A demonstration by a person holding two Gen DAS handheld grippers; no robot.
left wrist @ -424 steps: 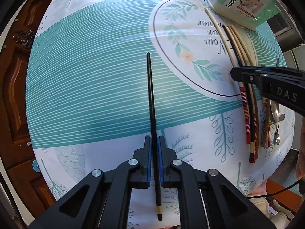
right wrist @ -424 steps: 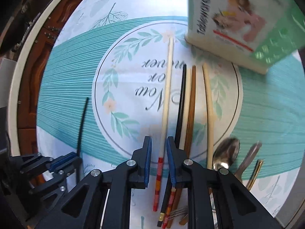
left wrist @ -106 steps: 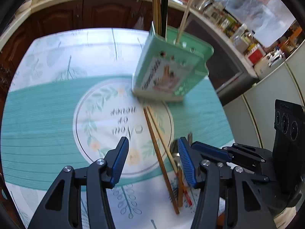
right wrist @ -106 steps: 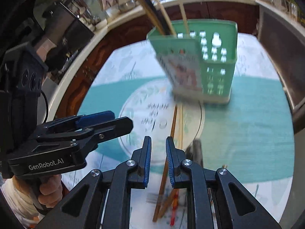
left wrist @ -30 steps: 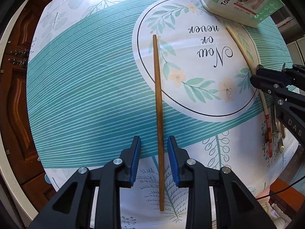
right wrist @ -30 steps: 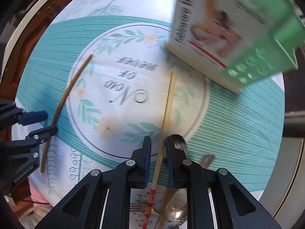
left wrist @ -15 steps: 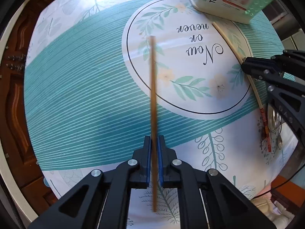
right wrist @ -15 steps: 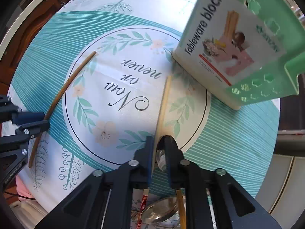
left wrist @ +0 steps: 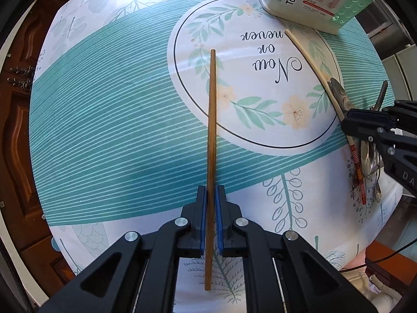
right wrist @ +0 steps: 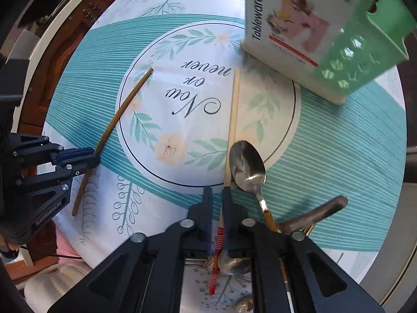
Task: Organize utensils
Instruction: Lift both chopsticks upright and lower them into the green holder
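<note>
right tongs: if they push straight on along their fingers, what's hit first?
Likely the spoon, its bowl just ahead-right of the right tongs, which grip the pale chopstick. Beyond: green tableware holder. Depth unclear.

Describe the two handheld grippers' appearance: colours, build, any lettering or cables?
Both the left gripper and right gripper are matte black linkages with silver pivot screws and blue-padded fingers. The left's side reads "GenRobot.AI"; the right's shows "DA". A thin dark cable trails nearby.

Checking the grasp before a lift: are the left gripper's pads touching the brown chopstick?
Touching. The left wrist view shows the left gripper with both blue pads pressed against the brown chopstick, no gap on either side.
</note>
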